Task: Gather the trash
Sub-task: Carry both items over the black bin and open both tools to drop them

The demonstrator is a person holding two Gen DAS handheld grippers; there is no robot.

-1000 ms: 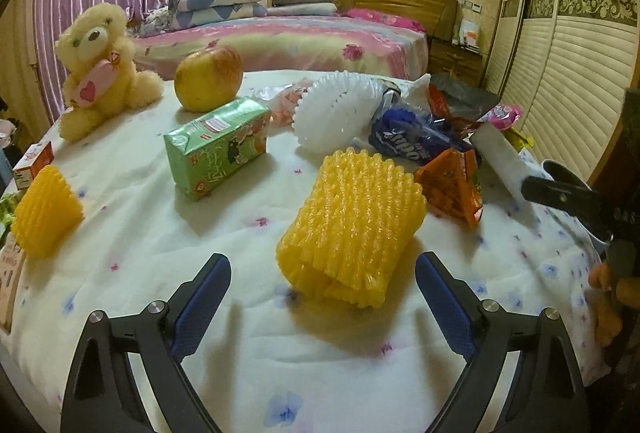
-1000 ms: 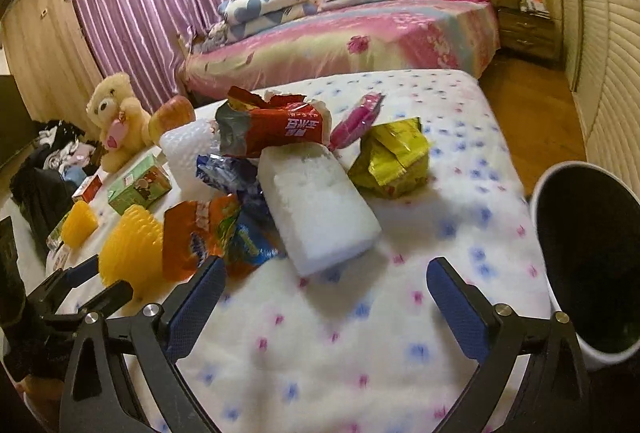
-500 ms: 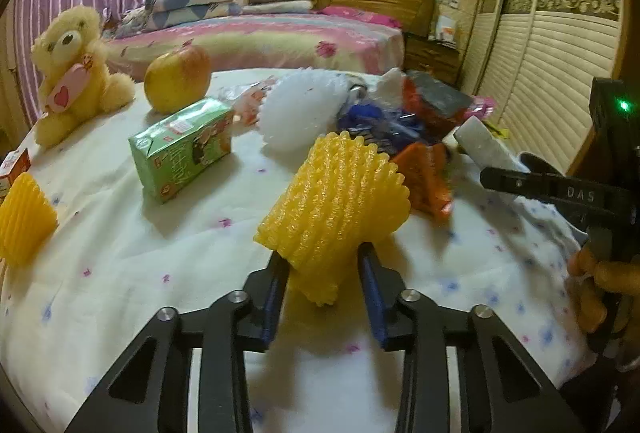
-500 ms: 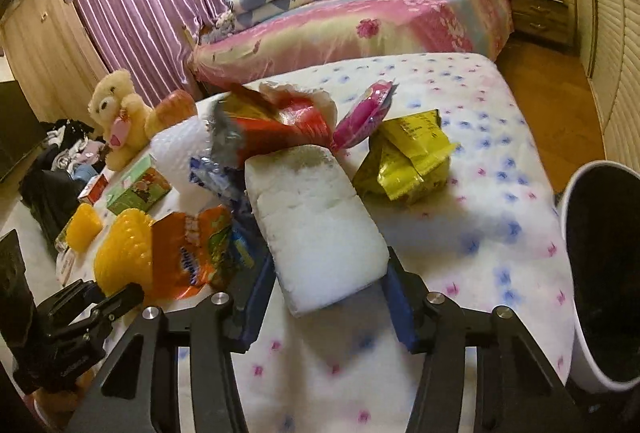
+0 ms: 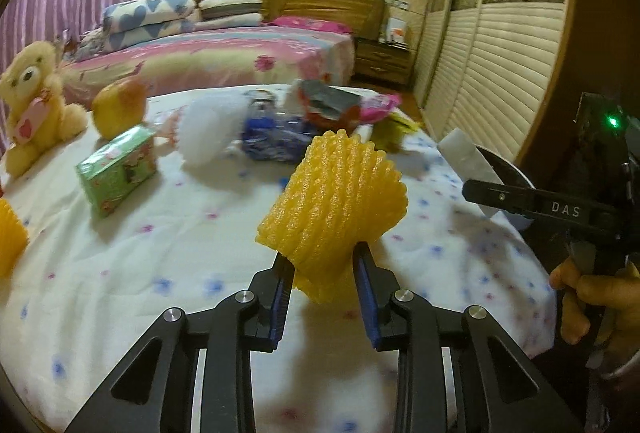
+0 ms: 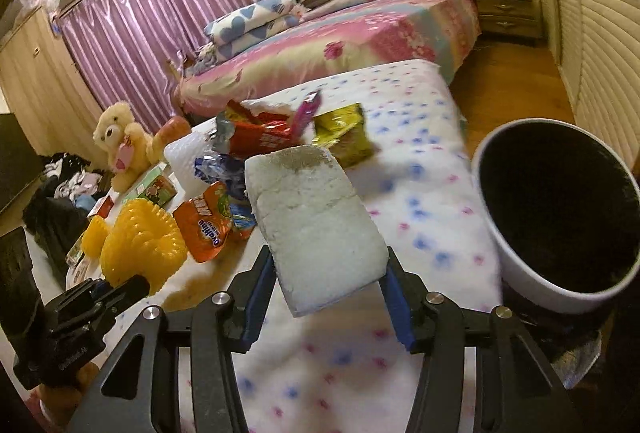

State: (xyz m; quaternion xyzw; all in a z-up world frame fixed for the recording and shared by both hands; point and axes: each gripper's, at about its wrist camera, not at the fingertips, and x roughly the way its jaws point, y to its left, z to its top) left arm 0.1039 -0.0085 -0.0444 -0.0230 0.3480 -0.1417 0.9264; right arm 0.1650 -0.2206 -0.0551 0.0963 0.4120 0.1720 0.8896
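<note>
My left gripper (image 5: 323, 273) is shut on a yellow foam fruit net (image 5: 332, 205) and holds it lifted above the white spotted table (image 5: 160, 241). The net also shows in the right wrist view (image 6: 140, 245). My right gripper (image 6: 328, 285) is shut on a white foam block (image 6: 316, 225), raised off the table and left of a white bin with a dark inside (image 6: 556, 209). The block shows in the left wrist view (image 5: 468, 161) at the right. A heap of snack wrappers (image 6: 256, 137) lies mid-table.
A green juice carton (image 5: 118, 169), an apple (image 5: 118, 105), a teddy bear (image 5: 34, 105) and a second yellow net (image 5: 10, 245) sit on the table's left. An orange wrapper (image 6: 206, 225) lies near the nets. A bed (image 5: 224, 61) stands behind; wardrobe doors (image 5: 492, 73) are on the right.
Both grippers have closed from wide open: the left on the yellow net, the right on the foam block. Both items are now lifted; the right gripper has moved toward the bin.
</note>
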